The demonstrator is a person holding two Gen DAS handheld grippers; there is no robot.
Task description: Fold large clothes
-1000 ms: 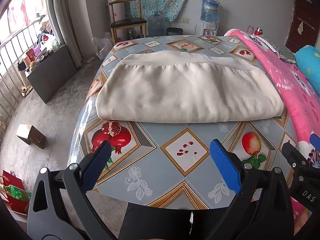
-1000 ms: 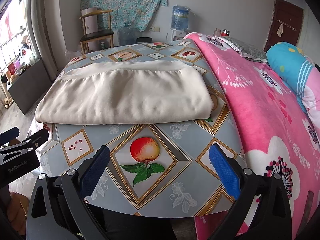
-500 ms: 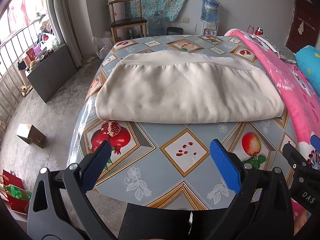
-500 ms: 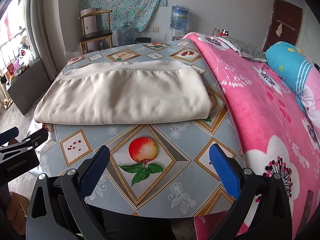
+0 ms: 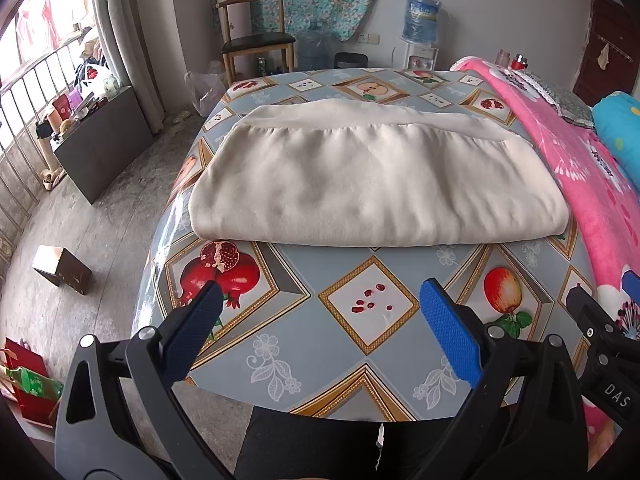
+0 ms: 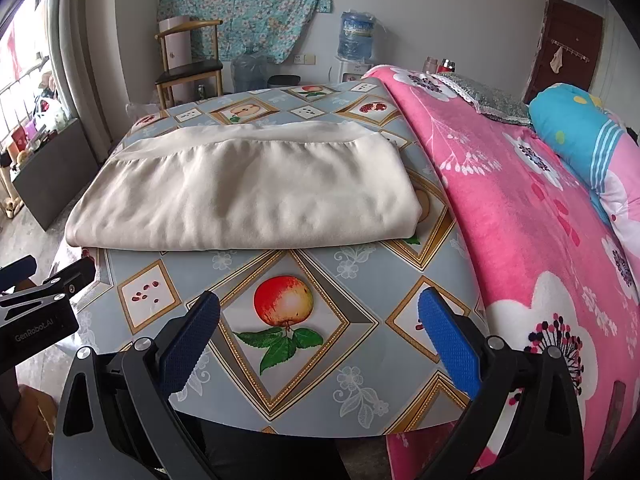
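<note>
A cream garment [image 5: 372, 180] lies folded into a wide flat rectangle across the middle of the table [image 5: 360, 344], its folded edge toward me; the right wrist view shows the cream garment [image 6: 248, 192] too. My left gripper [image 5: 320, 300] hovers open over the table's near edge, well short of the cloth, with nothing between its blue pads. My right gripper [image 6: 320, 312] is open too, above the printed apple near the front edge, empty. Each gripper shows at the side of the other's view.
The table wears a fruit-print cloth. A bed with a pink floral blanket [image 6: 532, 208] butts against its right side. A wooden chair [image 5: 256, 40] and water dispenser [image 5: 420, 32] stand behind. A small box [image 5: 62, 270] sits on the floor at left.
</note>
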